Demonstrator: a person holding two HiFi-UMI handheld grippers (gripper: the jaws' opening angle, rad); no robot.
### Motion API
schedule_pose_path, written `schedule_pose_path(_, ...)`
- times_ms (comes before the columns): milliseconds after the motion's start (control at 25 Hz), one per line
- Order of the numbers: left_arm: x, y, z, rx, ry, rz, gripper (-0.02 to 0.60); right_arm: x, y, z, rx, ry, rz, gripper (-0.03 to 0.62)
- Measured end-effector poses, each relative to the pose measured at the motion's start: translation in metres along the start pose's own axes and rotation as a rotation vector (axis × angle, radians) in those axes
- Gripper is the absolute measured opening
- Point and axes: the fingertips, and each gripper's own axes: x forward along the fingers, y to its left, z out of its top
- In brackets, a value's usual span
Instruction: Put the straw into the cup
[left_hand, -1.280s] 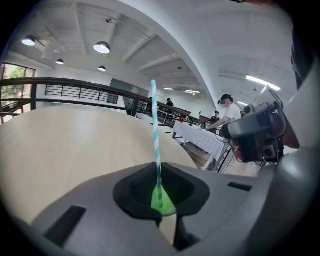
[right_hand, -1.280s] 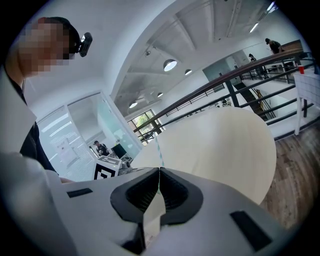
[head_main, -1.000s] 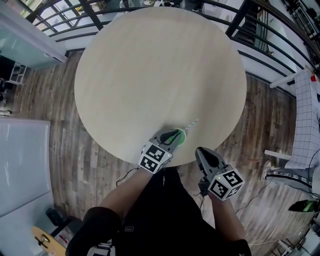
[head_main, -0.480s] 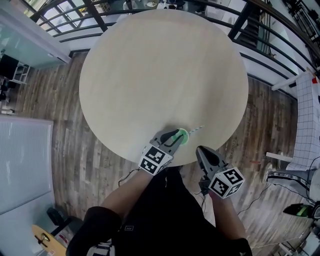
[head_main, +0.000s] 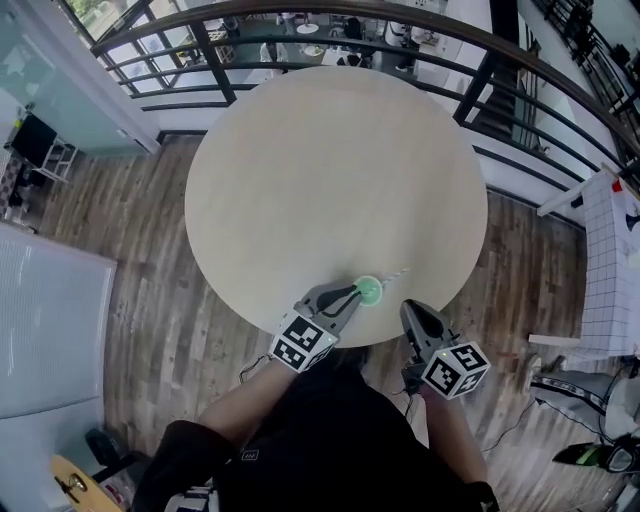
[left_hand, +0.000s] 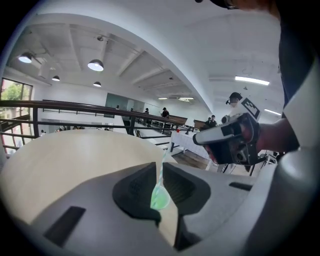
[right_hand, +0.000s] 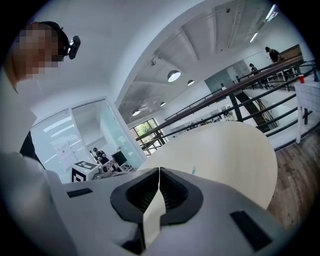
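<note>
Down at the lower edge of the round bench (head_main: 330, 170), the left gripper (head_main: 352, 294) was closed on the striped straw (head_main: 393, 276). In the left gripper view the straw (left_hand: 161, 172) ran up through the thin slit between the jaw tips. The green cup (left_hand: 159, 197) showed in the hollow just below them. From the head view the cup (head_main: 369, 290) sat at that gripper's tip, over the bench near its rim, and the straw slanted out of it toward the upper right. The right gripper (head_main: 412, 310) hung just off the bench edge, lower right of the cup, its jaws pressed together on nothing (right_hand: 159, 170).
</note>
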Motion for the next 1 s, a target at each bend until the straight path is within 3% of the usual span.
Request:
schedule_pose_path(680, -0.108, 0.016, 0.039, 0.007, -0.108, 0.080, 0.008, -0.014, 0.049, 0.020, -0.107, -0.094, -0.029, 0.023)
schedule_pose_path(1000, -0.141, 0.014, 0.084, 0.065, -0.207, 0.083, 0.008, -0.038, 0.082, 0.057, -0.178, -0.202, -0.026, 0.021)
